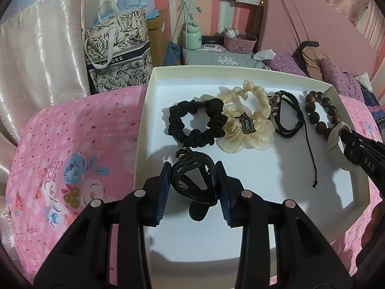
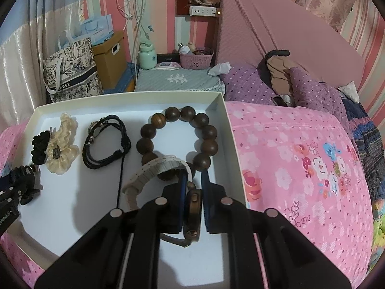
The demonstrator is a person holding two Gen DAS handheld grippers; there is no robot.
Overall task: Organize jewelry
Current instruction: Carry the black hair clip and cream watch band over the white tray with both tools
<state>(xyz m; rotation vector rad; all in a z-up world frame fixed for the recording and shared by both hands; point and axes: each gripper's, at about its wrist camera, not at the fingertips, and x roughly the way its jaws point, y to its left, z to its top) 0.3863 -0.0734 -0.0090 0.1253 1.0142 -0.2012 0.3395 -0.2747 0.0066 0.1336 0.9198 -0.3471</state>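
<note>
A shallow white tray (image 1: 154, 89) lies on the pink bed. In it lie a black scrunchie (image 1: 196, 122), a cream scrunchie (image 1: 250, 122), a black cord bracelet (image 1: 286, 115) and a brown wooden bead bracelet (image 2: 178, 137). My left gripper (image 1: 194, 172) is shut on a black hair claw clip (image 1: 192, 180) just above the tray's left front part. My right gripper (image 2: 194, 180) is shut on a watch with a white strap (image 2: 154, 171) and bronze case (image 2: 192, 214), over the near beads.
The pink floral bedspread (image 2: 300, 159) surrounds the tray. A printed paper bag (image 1: 118, 55) stands behind on the left, a nightstand (image 2: 178, 79) with a mint bottle and pink basket behind, and purple pillows (image 2: 243, 84) lie at the headboard.
</note>
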